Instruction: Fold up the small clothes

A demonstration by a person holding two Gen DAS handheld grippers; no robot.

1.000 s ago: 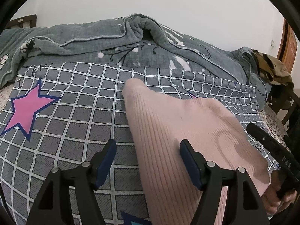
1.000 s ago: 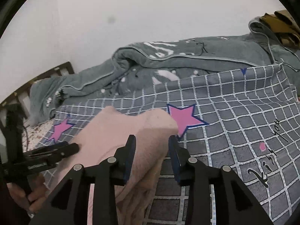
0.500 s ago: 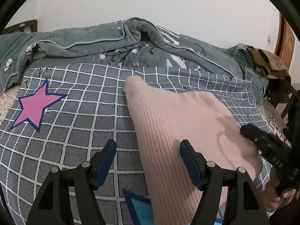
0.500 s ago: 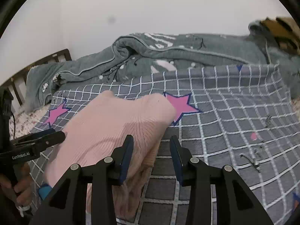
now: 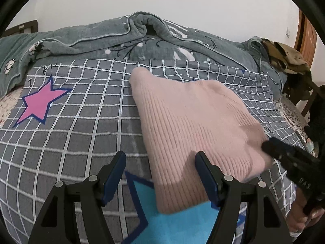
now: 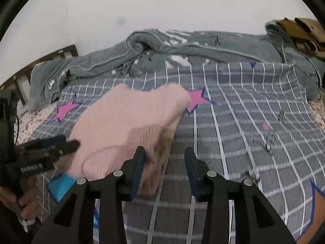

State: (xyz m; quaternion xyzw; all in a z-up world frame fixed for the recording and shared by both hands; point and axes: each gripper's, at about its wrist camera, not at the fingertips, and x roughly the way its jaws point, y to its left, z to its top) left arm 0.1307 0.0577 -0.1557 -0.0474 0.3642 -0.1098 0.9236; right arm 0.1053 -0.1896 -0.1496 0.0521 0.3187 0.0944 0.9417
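A pink ribbed knit garment (image 5: 193, 122) lies folded on the grey checked bedsheet (image 5: 81, 132). My left gripper (image 5: 160, 174) is open just above the sheet; the garment's near left corner lies between its blue pads without touching them. My right gripper (image 6: 164, 169) is open at the garment's (image 6: 126, 126) right edge, whose loose layers brush the left pad, with bare sheet (image 6: 243, 122) showing in the gap. Each view shows the other gripper: the right gripper (image 5: 268, 147) at the garment's right corner, the left gripper (image 6: 69, 142) at its left side, each held by a hand.
A rumpled grey-green blanket (image 5: 101, 40) lies along the far side of the bed against the white wall. A brown camouflage cloth (image 5: 284, 57) sits at the right end. A dark headboard (image 6: 50, 59) is at the left. Stars are printed on the sheet.
Both grippers have drawn back toward the near side of the bed. The garment no longer drapes between the right gripper's fingers. A blue star has come into the left wrist view.
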